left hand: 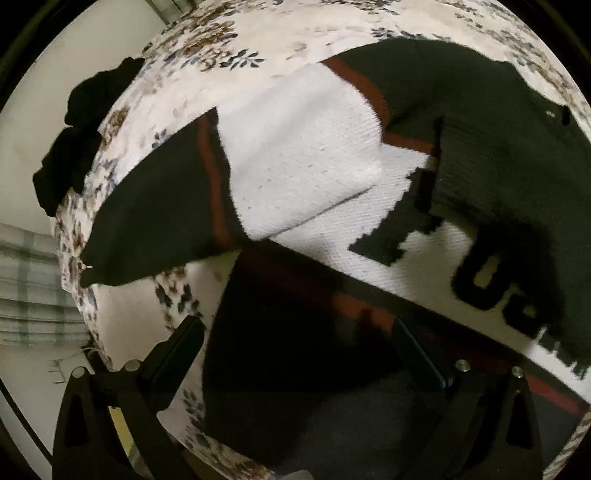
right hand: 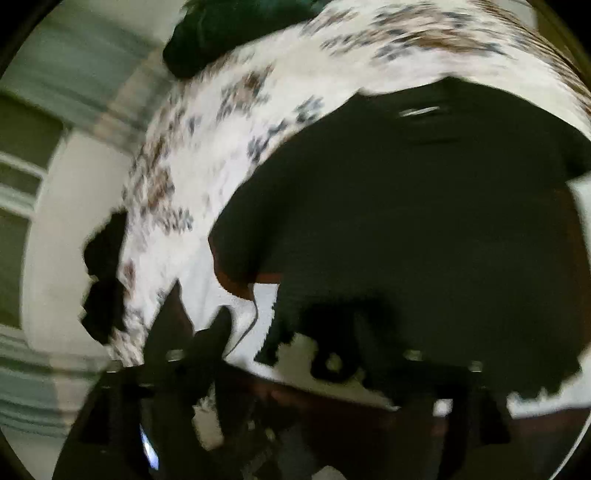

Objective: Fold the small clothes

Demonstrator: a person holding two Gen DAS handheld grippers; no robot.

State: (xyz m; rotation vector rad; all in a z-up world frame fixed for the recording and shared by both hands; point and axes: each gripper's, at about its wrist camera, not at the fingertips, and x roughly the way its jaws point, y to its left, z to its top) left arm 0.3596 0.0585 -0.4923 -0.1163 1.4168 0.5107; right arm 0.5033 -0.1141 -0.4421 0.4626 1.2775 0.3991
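Sweater (left hand: pixel 306 162), one knitted piece in black, white and a thin rust-red stripe, lies spread on a floral-patterned tabletop (left hand: pixel 207 55) in the left wrist view. One sleeve is folded across the white chest panel, its black cuff end pointing left, and blocky black letters show on the white knit to the right. One dark crumpled garment (left hand: pixel 81 136) hangs over the far left edge of the tabletop, well apart from the sweater. The left hand-held gripper (left hand: pixel 295 343) stands wide open above the near black hem, its two fingers (left hand: pixel 177 354) holding nothing.

In the right wrist view, heavily blurred, the same sweater (right hand: pixel 406 221) fills the right side, black fabric over a white patch near the bottom. Two dark cloth heaps show: one (right hand: pixel 103 280) at the left edge, one (right hand: pixel 221 33) at the far edge. The right hand-held gripper (right hand: pixel 314 354) is low over the sweater; I cannot tell how far open it is or whether it holds cloth.
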